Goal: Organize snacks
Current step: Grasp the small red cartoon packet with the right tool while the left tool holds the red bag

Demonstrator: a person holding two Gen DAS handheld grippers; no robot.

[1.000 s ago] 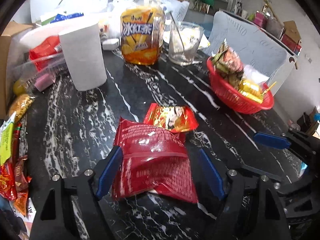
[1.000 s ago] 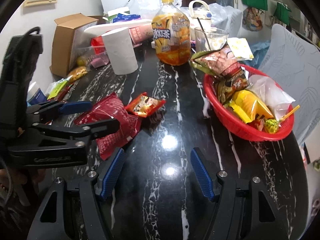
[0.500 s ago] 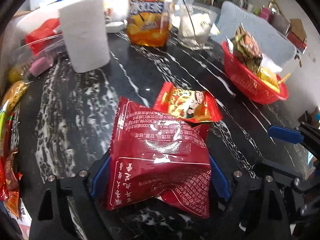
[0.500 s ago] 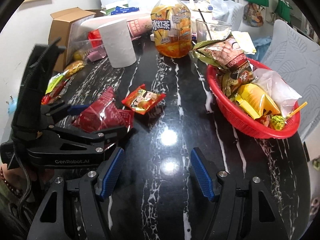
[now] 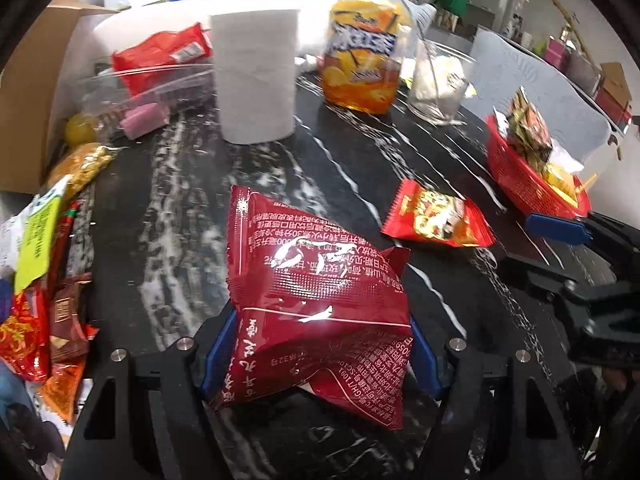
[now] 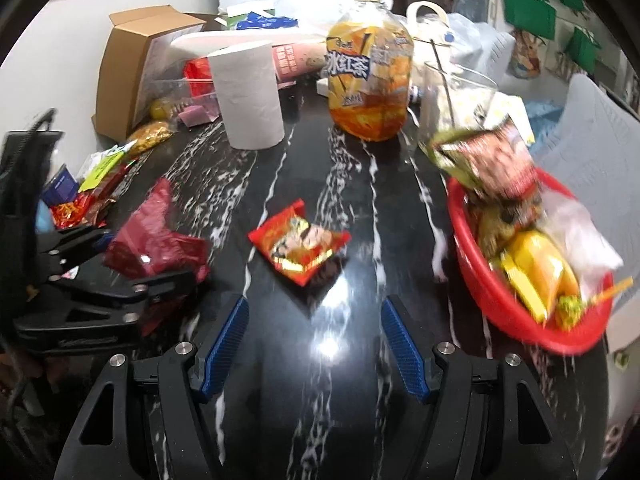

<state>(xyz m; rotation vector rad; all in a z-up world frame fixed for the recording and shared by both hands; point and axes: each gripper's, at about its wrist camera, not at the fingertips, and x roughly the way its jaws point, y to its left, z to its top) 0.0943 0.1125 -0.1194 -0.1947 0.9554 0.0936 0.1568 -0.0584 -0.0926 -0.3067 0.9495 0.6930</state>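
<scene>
The left gripper (image 5: 320, 354) is closing on the dark red snack packet (image 5: 316, 300), its long axis pointing toward the paper roll (image 5: 256, 76). Only the right wrist view shows the right gripper (image 6: 314, 346) gaping empty, short of the small red packet (image 6: 300, 246).

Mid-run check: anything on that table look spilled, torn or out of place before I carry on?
No spill or tear visible. The small red snack packet lies loose on the black table, outside the red basket. The left gripper has its jaws closing around the dark red snack bag, bending it upward.

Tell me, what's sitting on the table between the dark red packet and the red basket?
One small red snack packet lies flat on bare table between the dark red packet and red basket, clearest in the right wrist view.
</scene>
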